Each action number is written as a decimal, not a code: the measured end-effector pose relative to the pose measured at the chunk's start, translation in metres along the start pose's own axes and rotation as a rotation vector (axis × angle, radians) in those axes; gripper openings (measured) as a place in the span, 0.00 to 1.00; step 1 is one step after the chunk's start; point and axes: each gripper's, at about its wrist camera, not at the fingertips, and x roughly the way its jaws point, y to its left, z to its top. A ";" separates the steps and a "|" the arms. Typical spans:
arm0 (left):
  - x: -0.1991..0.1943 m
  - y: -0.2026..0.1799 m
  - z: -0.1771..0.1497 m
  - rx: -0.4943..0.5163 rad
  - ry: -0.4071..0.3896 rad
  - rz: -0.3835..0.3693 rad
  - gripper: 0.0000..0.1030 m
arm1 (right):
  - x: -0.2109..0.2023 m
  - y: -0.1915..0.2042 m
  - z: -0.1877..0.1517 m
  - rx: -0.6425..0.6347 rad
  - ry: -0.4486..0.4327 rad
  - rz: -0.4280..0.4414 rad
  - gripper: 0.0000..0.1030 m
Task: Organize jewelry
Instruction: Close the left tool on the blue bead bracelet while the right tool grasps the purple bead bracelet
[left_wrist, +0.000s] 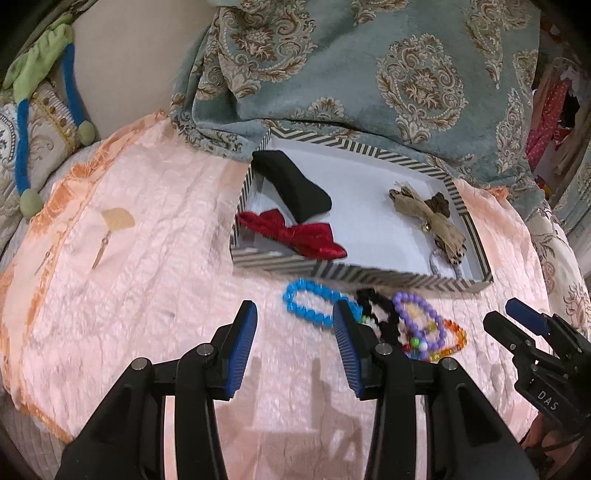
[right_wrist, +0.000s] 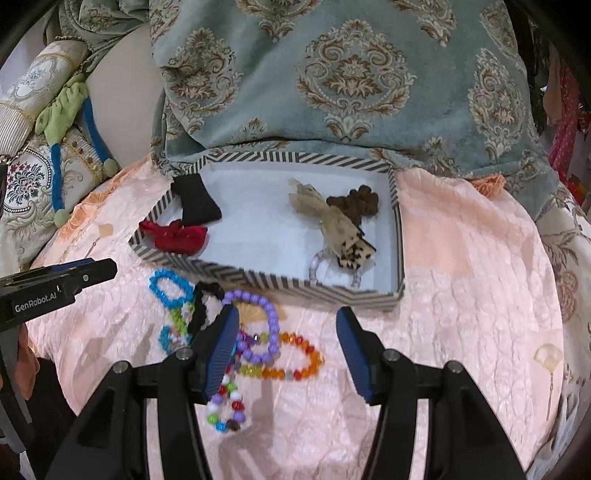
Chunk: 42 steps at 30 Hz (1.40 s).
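Observation:
A pile of bead bracelets lies on the pink cloth in front of a striped box (left_wrist: 388, 277) (right_wrist: 280, 282): a blue one (left_wrist: 308, 302) (right_wrist: 170, 288), a black one (left_wrist: 382, 314) (right_wrist: 202, 306), a purple one (left_wrist: 419, 320) (right_wrist: 271, 325), an orange one (left_wrist: 456, 338) (right_wrist: 308, 360) and a multicoloured one (right_wrist: 225, 406). My left gripper (left_wrist: 295, 325) (right_wrist: 70, 275) is open just short of the blue bracelet, holding nothing. My right gripper (right_wrist: 287, 325) (left_wrist: 526, 319) is open above the purple and orange bracelets, not touching them.
Inside the white-lined box lie a black pad (left_wrist: 295, 188) (right_wrist: 197, 201), a red bow (left_wrist: 295, 234) (right_wrist: 177, 234), a beige and brown bow (left_wrist: 430, 214) (right_wrist: 332, 218) and a clear bracelet (right_wrist: 334, 271). A teal patterned blanket (left_wrist: 369, 74) rises behind it. Cushions and a blue cord (left_wrist: 22, 147) are at the left.

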 end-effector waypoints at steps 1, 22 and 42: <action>-0.002 0.000 -0.004 -0.002 0.001 -0.003 0.26 | -0.001 0.000 -0.002 0.002 0.000 0.000 0.56; -0.006 0.014 -0.042 -0.085 0.105 -0.145 0.26 | -0.002 -0.007 -0.052 0.031 0.081 0.053 0.56; 0.006 0.024 -0.032 -0.103 0.079 -0.104 0.26 | 0.010 -0.002 -0.035 0.005 0.074 0.065 0.56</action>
